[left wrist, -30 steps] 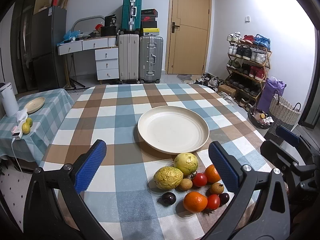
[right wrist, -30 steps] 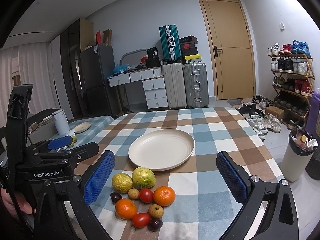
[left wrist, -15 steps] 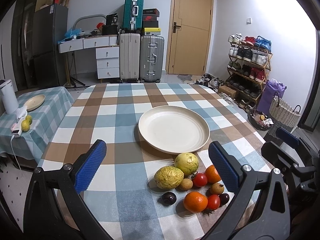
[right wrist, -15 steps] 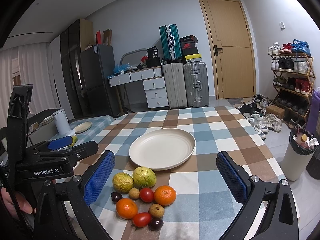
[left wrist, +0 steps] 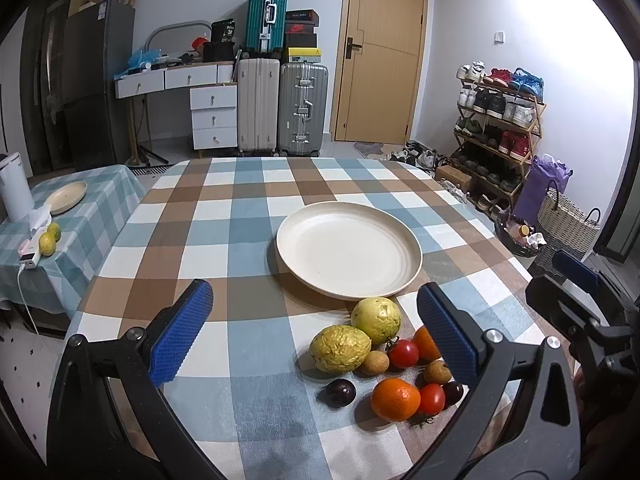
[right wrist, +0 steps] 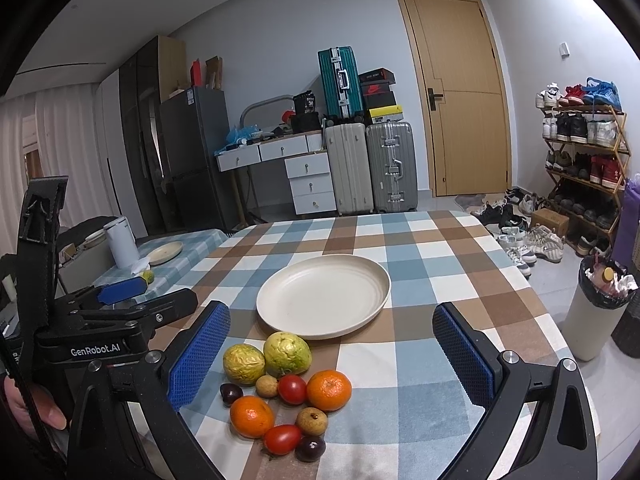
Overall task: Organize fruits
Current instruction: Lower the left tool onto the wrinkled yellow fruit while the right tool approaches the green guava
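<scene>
A cream plate (left wrist: 349,250) (right wrist: 324,294) sits empty on the checked table. In front of it lies a cluster of fruit: a green guava (left wrist: 376,319) (right wrist: 287,354), a yellow passion fruit (left wrist: 340,349) (right wrist: 243,363), two oranges (left wrist: 395,399) (right wrist: 329,389), red tomatoes (left wrist: 403,353) (right wrist: 292,389), small brown longans (right wrist: 311,421) and dark plums (left wrist: 340,392). My left gripper (left wrist: 314,338) is open and empty above the table, left of the fruit. My right gripper (right wrist: 330,356) is open and empty, with the fruit between its fingers in view. The left gripper also shows in the right wrist view (right wrist: 120,292).
A side table (left wrist: 92,208) at the left holds a small plate, lemons and a white kettle. Suitcases (left wrist: 280,108), drawers and a door stand at the back. A shoe rack (left wrist: 500,136), a basket and a bin (right wrist: 596,312) stand at the right.
Both grippers have shifted only slightly; the view barely changes. The fruit and plate have not moved.
</scene>
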The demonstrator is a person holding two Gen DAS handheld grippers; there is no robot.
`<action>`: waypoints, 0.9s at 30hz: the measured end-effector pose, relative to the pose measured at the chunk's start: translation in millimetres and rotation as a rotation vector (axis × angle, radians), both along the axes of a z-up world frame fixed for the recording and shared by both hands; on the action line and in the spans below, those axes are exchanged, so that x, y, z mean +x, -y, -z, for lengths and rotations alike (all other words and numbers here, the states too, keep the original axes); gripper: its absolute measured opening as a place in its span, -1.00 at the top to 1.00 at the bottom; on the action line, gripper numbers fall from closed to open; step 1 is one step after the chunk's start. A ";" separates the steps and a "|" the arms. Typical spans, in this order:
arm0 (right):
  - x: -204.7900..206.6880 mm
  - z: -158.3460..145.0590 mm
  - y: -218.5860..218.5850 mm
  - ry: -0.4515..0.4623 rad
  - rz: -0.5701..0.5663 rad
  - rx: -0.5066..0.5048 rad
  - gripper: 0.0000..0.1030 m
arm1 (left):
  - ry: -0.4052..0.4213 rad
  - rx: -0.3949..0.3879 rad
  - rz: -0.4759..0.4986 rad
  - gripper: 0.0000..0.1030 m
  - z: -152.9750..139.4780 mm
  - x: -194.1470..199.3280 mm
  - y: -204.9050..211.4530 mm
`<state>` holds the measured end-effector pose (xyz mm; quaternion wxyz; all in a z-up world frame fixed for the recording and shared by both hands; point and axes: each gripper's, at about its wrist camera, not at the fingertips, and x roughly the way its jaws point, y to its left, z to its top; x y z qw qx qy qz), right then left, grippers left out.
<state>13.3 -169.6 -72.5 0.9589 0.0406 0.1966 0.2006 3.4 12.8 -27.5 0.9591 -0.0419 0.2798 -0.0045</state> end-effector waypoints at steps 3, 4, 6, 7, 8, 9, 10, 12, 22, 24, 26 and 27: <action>4.8 1.0 1.2 -0.015 0.000 -0.001 -1.00 | -0.017 -0.014 0.014 -0.99 4.1 6.4 -3.4; 5.6 1.7 0.9 -0.019 -0.002 -0.001 -1.00 | -0.023 -0.019 0.022 -0.99 6.1 8.2 -3.4; 7.2 2.0 -0.2 -0.024 -0.004 -0.003 -1.00 | -0.038 -0.025 0.032 -0.99 10.6 13.2 -4.4; 8.8 2.2 -0.8 -0.027 -0.005 -0.005 -1.00 | -0.046 -0.029 0.036 -0.99 13.7 16.2 -5.1; 10.7 2.4 -1.3 -0.032 -0.005 -0.006 -1.00 | -0.052 -0.032 0.037 -0.99 15.6 18.4 -6.3; 12.6 2.8 -1.9 -0.037 -0.007 -0.008 -1.00 | -0.061 -0.038 0.043 -0.99 18.8 21.1 -7.2; 14.9 2.8 -2.4 -0.042 -0.009 -0.009 -1.00 | -0.071 -0.044 0.049 -0.99 21.2 23.1 -9.0; 19.4 4.2 -4.1 -0.051 -0.012 -0.012 -1.00 | -0.092 -0.066 0.065 -0.99 28.8 29.7 -12.3; 42.8 14.9 -9.5 -0.092 -0.021 -0.020 -1.00 | -0.229 -0.183 0.149 -0.99 72.6 61.9 -31.4; 47.0 18.2 -9.9 -0.100 -0.020 -0.020 -1.00 | -0.252 -0.214 0.173 -0.96 80.8 69.4 -33.1; 50.9 21.2 -10.6 -0.112 -0.019 -0.019 -1.00 | -0.267 -0.246 0.195 -0.90 84.7 71.5 -33.9; 52.0 22.8 -10.5 -0.116 -0.019 -0.019 -1.00 | -0.275 -0.266 0.211 -0.84 87.6 73.5 -34.3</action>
